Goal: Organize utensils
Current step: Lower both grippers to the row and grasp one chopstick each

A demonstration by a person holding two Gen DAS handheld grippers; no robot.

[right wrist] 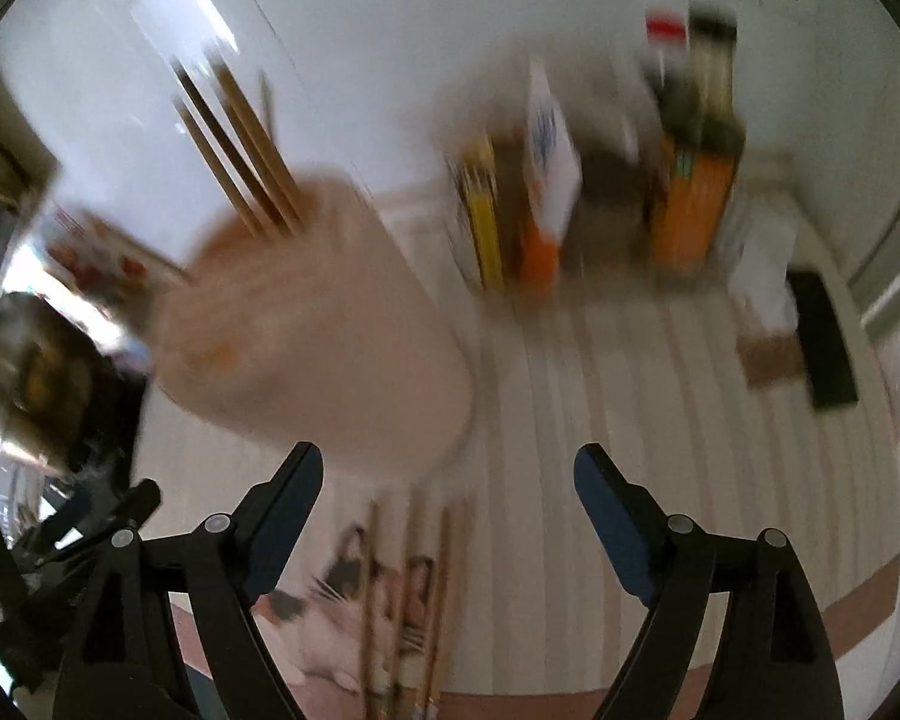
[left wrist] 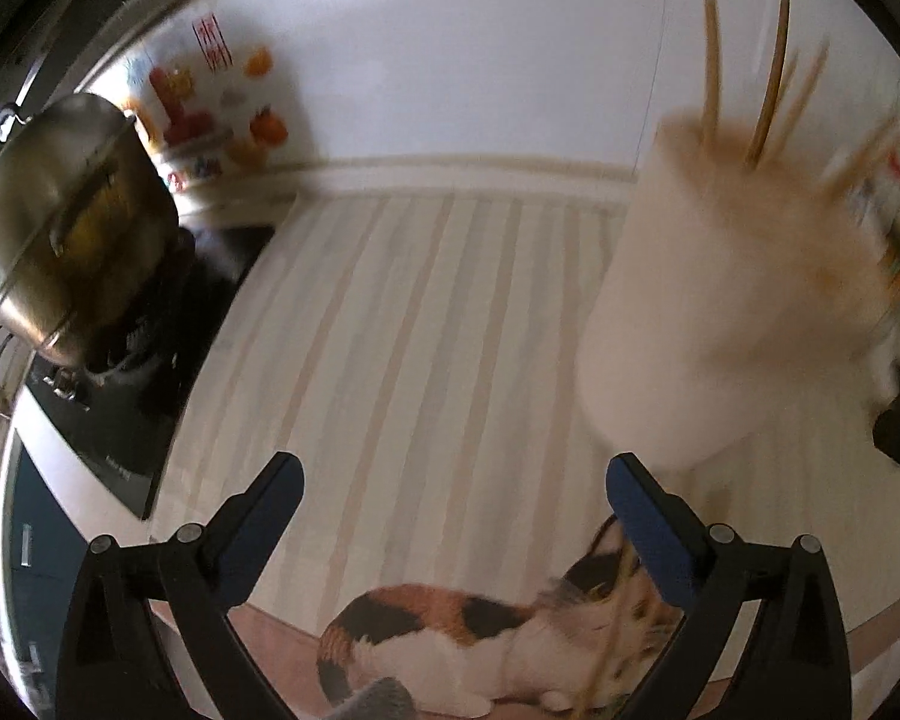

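My right gripper (right wrist: 449, 468) and left gripper (left wrist: 455, 477) are spread wide, gripping nothing, with loose chopsticks (right wrist: 408, 594) (blurred) lying between my right fingers, near the white holder (right wrist: 330, 330) of upright chopsticks.

No readable text: red characters on white floral canister (left wrist: 213, 114) and labels on bottles (right wrist: 693, 192) blurred.
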